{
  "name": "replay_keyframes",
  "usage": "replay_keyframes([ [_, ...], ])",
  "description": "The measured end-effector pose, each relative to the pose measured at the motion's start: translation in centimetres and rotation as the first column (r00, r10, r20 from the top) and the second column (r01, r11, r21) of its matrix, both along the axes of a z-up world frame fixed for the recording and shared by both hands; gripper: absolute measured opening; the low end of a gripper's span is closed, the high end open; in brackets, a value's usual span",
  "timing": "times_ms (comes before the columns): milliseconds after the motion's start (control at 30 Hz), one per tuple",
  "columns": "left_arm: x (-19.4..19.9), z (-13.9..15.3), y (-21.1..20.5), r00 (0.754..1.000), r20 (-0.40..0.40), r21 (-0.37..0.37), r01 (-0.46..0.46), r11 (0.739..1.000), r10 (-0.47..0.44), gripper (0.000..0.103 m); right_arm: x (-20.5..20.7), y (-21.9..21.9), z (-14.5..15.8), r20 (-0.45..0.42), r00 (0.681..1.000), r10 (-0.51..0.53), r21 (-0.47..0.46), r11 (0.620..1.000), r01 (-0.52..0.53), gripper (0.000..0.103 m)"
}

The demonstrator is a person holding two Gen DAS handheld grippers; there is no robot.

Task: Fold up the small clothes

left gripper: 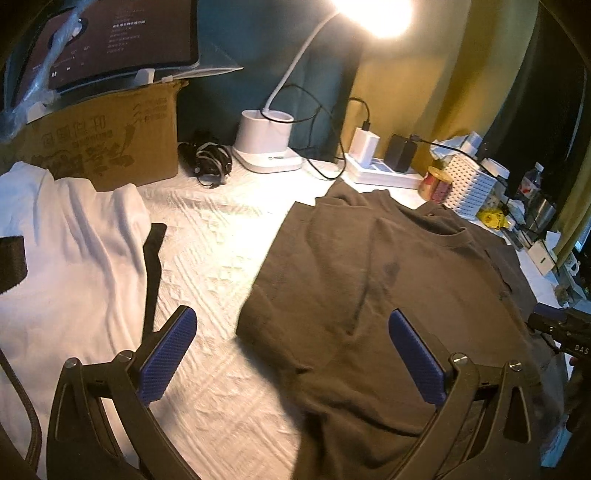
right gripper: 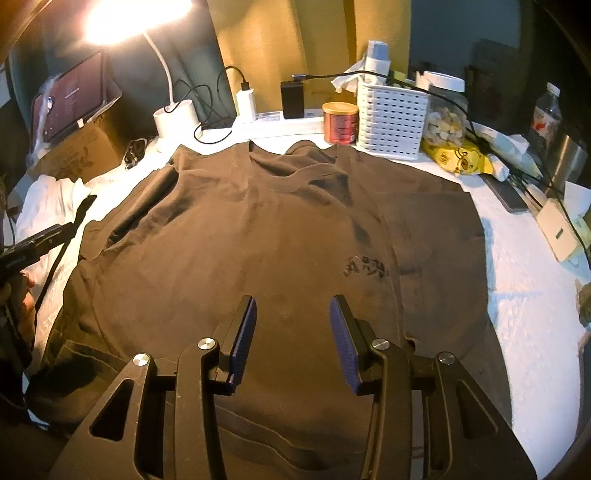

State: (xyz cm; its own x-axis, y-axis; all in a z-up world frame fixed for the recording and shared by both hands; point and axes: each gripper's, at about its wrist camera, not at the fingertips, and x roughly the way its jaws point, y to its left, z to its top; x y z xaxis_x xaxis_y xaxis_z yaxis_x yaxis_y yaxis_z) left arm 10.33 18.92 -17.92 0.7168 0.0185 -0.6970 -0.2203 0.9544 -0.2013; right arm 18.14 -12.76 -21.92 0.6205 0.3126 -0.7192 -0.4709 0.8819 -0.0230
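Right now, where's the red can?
The red can stands at the back of the table, upper middle of the right wrist view, just left of the white perforated basket and just beyond the brown shirt collar.

We see a dim room lit warmly by one desk lamp [left gripper: 373, 14], its bulb blown out to glare in both views; fisheye bending curves the edges into dark corners, and the brown shirt [right gripper: 258, 240] looks soft and slightly blurred
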Motion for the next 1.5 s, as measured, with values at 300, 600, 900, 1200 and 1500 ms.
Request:
replay_keyframes([
  [300,2.9,-2.1,2.2,0.997,-0.069,0.006,0.033,0.999,-0.033,0.081,1.7,1.5,-0.7,-0.027,1.0,-0.001,-0.018,1.0,0.001,0.044],
  [600,4.6,-3.3,1.4,0.989,-0.105,-0.007,0.104,0.995,-0.104,0.069,2.6,1.6,-1.3,-0.045,0.999,-0.011,-0.018,1.0,0.011,0.044],
  [900,4.8,-3.2,1.3,0.989,-0.126,0.059,0.09,0.994,-0.082,0.009,2.6,0.4,-1.4,-0.05,0.999,-0.018,0.006,1.0,0.018,0.044],
  [1200,3.8,-0.9,-0.5,0.993,-0.06,0.067,0.102,0.993,-0.098,0.005,2.3,-1.1,-1.1,-0.044,0.999,-0.019,0.035,0.999,0.021,0.044],
  [1500,3.9,1.7,-3.7,0.99,-0.008,0.088,0.139,0.986,-0.138,0.005,2.0,-3.7,-0.8,-0.036,0.999,-0.029,0.072,0.997,0.032,0.044],
])
